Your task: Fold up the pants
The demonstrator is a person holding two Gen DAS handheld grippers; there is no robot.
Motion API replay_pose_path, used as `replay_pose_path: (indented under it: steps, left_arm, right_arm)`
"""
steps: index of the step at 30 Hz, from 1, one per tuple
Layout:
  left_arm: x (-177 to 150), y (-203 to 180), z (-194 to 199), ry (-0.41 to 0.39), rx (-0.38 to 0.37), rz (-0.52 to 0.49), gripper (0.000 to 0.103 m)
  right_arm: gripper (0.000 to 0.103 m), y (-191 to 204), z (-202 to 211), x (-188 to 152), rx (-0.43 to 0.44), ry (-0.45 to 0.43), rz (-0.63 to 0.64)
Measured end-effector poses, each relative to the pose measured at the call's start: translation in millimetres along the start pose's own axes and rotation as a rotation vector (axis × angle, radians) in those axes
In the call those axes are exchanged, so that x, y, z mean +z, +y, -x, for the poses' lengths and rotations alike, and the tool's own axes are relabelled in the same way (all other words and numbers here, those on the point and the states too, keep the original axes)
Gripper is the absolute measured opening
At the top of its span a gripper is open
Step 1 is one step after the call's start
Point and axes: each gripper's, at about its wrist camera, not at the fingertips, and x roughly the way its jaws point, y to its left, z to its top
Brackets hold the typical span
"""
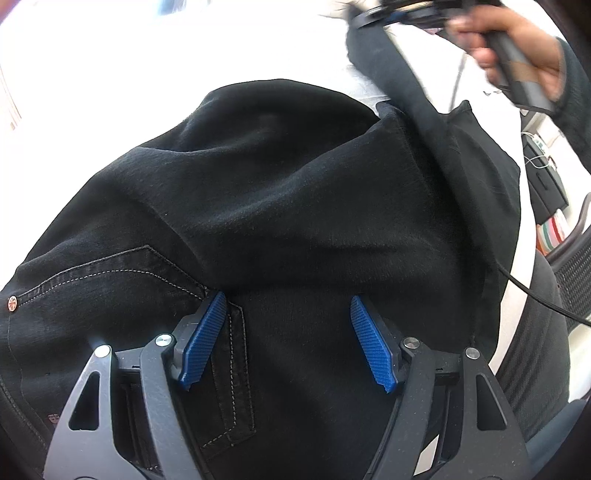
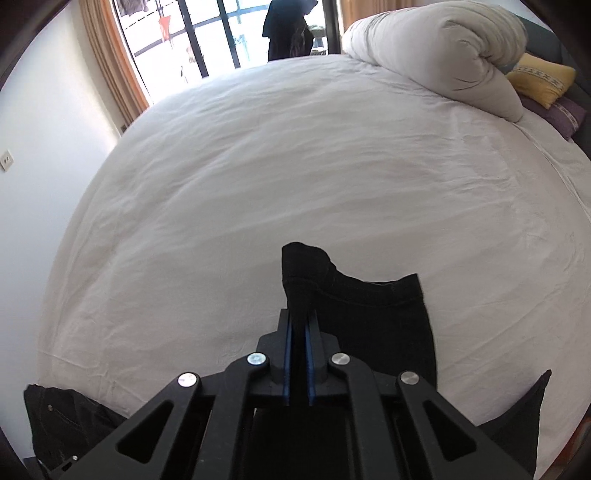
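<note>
Black denim pants (image 1: pixel 280 206) fill the left wrist view, with a stitched back pocket (image 1: pixel 122 273) at lower left and a leg folded over the seat. My left gripper (image 1: pixel 288 306) hovers just above the pants near the pocket, jaws wide open and empty. In the same view the right gripper (image 1: pixel 373 16) is at top right, lifting a pant leg (image 1: pixel 402 96). In the right wrist view, my right gripper (image 2: pixel 299 325) is shut on the hem end of a pant leg (image 2: pixel 354 306), held above the white bed (image 2: pixel 295 166).
A rolled white duvet (image 2: pixel 436 51) and a yellow pillow (image 2: pixel 539 77) lie at the bed's far right. A window with curtains (image 2: pixel 207 40) stands beyond the bed. A mesh chair (image 1: pixel 576 273) and a black cable (image 1: pixel 535 295) are at the right.
</note>
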Motion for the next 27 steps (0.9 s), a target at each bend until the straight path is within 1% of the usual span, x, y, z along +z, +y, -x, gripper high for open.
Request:
replay_pose_path:
  steps: [2, 4, 8, 10, 13, 16, 19, 20, 21, 24, 27]
  left_arm:
    - [0.7, -0.3, -1.0, 0.004, 0.002, 0.005, 0.068]
    - [2.3, -1.2, -1.6, 0.011, 0.005, 0.009, 0.068]
    - [6.6, -4.3, -2.0, 0.023, 0.017, 0.016, 0.068]
    - [9.3, -6.6, -2.8, 0.028, 0.026, 0.021, 0.068]
    - [12.5, -10.4, -3.3, 0.039, 0.041, 0.021, 0.068]
    - [14.6, -12.5, -2.8, 0.046, 0.044, 0.027, 0.068]
    - [16.3, -14.6, -3.4, 0.051, 0.055, 0.029, 0.069]
    - [16.6, -15.8, -3.5, 0.051, 0.061, 0.030, 0.070]
    - [17.5, -17.5, -3.8, 0.051, 0.067, 0.032, 0.070]
    - [18.2, -20.8, -5.3, 0.044, 0.071, 0.042, 0.075]
    - [18.0, -24.8, -9.4, 0.039, 0.083, 0.036, 0.079]
  right_arm:
    - [0.006, -24.8, 29.0, -3.9, 0.024, -0.066, -0.061]
    - [0.006, -53.4, 59.4, -17.1, 0.031, -0.133, -0.133]
    - [0.006, -112.2, 117.8, -67.6, 0.035, -0.277, -0.290]
    - [0.006, -135.7, 136.7, -95.7, 0.022, -0.331, -0.350]
    - [0.006, -159.7, 140.3, -130.0, 0.000, -0.341, -0.419]
    - [0.005, -183.3, 134.7, -156.3, 0.014, -0.363, -0.513]
    - [0.005, -199.8, 137.8, -175.2, 0.022, -0.411, -0.559]
    - [0.006, -201.8, 137.7, -179.3, 0.011, -0.418, -0.559]
    - [0.006, -204.5, 136.6, -183.3, -0.005, -0.420, -0.557]
    - [0.006, -221.1, 129.0, -199.1, -0.007, -0.415, -0.614]
    - [0.005, -236.7, 120.8, -215.9, 0.007, -0.408, -0.676]
